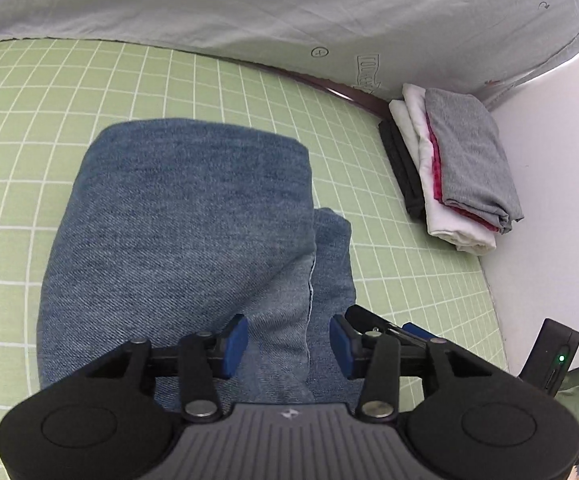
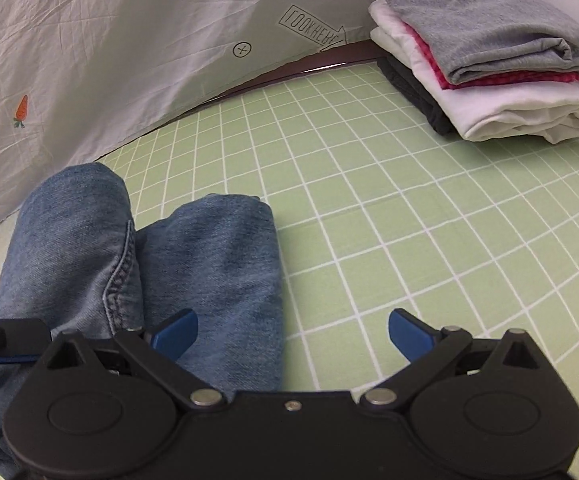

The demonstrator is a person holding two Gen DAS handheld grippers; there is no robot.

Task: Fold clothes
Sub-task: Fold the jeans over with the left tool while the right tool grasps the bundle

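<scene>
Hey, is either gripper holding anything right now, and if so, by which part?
Nothing is held. The left gripper and the right gripper are both open, fingers apart above the folded jeans.

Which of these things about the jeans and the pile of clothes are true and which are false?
1. The jeans lie on a green checked sheet. True.
2. The top of the folded pile is red. False: a grey piece is on top.
3. Both grippers are open. True: left gripper, right gripper.
4. The right gripper pinches the jeans. False: its jaws are wide apart.
</scene>
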